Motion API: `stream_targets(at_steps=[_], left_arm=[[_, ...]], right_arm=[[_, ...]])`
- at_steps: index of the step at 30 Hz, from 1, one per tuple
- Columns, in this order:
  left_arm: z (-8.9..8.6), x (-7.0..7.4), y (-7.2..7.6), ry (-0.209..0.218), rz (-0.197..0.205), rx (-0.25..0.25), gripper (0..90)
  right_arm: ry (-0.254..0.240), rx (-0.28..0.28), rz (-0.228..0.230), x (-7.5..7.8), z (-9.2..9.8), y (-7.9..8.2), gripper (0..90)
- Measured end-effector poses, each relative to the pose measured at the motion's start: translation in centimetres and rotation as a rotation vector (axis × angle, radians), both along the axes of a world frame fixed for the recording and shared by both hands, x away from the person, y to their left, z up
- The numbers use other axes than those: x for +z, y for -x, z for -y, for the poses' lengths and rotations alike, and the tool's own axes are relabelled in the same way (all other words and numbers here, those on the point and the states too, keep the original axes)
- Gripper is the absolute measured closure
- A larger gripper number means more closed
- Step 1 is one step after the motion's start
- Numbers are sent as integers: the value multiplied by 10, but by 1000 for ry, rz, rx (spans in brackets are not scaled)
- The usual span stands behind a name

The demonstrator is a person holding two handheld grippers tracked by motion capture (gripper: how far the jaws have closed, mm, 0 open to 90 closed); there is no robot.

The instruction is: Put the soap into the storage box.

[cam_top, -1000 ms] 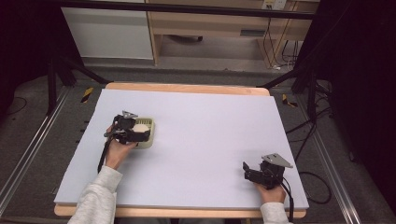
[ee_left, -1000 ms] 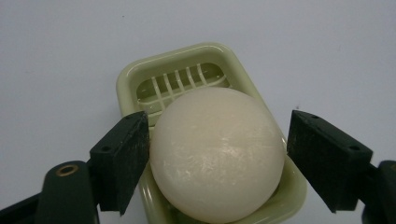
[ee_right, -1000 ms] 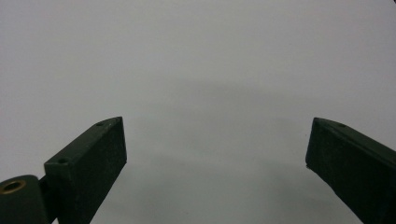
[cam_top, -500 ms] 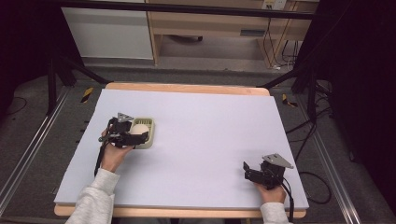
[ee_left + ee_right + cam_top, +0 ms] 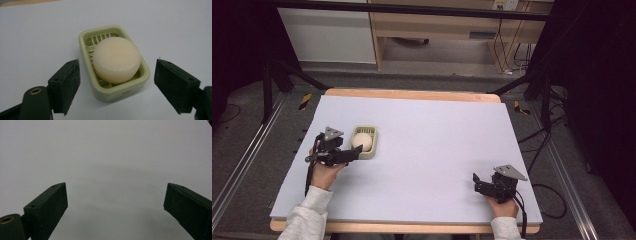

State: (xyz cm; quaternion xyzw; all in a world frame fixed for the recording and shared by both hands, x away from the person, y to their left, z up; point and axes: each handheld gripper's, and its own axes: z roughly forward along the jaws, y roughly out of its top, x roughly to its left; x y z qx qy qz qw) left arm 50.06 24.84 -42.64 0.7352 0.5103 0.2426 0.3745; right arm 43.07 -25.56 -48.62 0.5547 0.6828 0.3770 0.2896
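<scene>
Table (image 5: 427,145): pale lilac-grey top on a wooden board, bare apart from one dish at the left; person's sleeves enter from the near edge.

Left gripper (image 5: 357,152): a second ago it stood over the dish; now it sits back toward the near-left, jaws spread wide and holding nothing. In the left gripper view (image 5: 116,82) the two black pads flank the near end of the dish without touching it.

Right gripper (image 5: 475,181): parked near the right front corner, well apart from the dish, unchanged over the last second; jaws released, bare table between them (image 5: 115,202).

Reading of the change: I judge the soap has just been set down and let go, so the placing looks done and the left hand is retreating.

Soap dish (image 5: 87,40): pale green, rounded rectangle, slatted floor, flat on the table at left of centre (image 5: 371,150).

Soap (image 5: 116,59): round cream-peach bar, smooth and matte, lying in the dish toward its near end, slightly tilted on the slats (image 5: 361,141).
</scene>
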Motion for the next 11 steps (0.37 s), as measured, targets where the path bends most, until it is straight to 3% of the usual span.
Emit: stream_targets(at_steps=[6,11], left_arm=[[-18,-16,22,-11,21,25,198],[-27,-28,34,-37,5,26,171]], right_arm=[[-8,-3,-4,0,1,0,56],[-11,-4,-3,0,1,0,56]])
